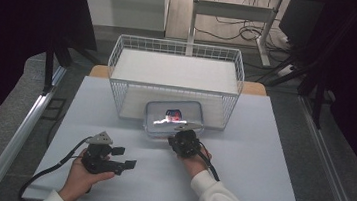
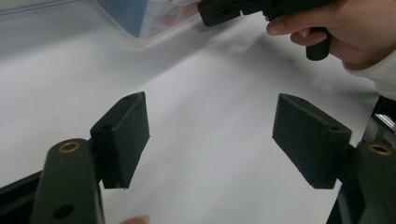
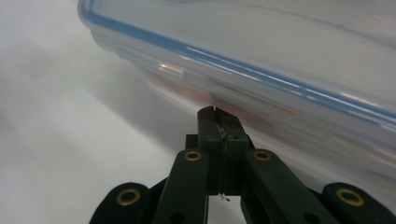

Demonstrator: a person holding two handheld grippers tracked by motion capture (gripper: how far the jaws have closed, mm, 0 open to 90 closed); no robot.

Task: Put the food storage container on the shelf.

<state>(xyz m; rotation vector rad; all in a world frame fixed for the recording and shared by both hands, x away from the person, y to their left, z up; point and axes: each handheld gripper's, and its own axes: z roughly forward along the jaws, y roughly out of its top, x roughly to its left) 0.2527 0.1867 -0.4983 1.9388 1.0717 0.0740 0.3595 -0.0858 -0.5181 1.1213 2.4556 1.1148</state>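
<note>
The clear plastic box (image 1: 173, 118) with the blue-edged lid is lying near the middle of the desk (image 1: 257, 189), just in front of the wire basket (image 1: 121, 49). The right hand-held gripper (image 1: 181, 140) is pointing at its near wall with jaws fully closed, gripping nothing. The left hand-held gripper (image 1: 124, 157) is resting near the front-left corner, jaws wide apart and empty.

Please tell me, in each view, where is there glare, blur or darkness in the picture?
High view: bright glare streaks the lid of the clear container, and both side edges are very dark. Left hand-held gripper view: its near pads are fairly sharp, while the container corner behind is soft. Right hand-held gripper view: the container wall is blurred, too close for focus, with small highlights.
</note>
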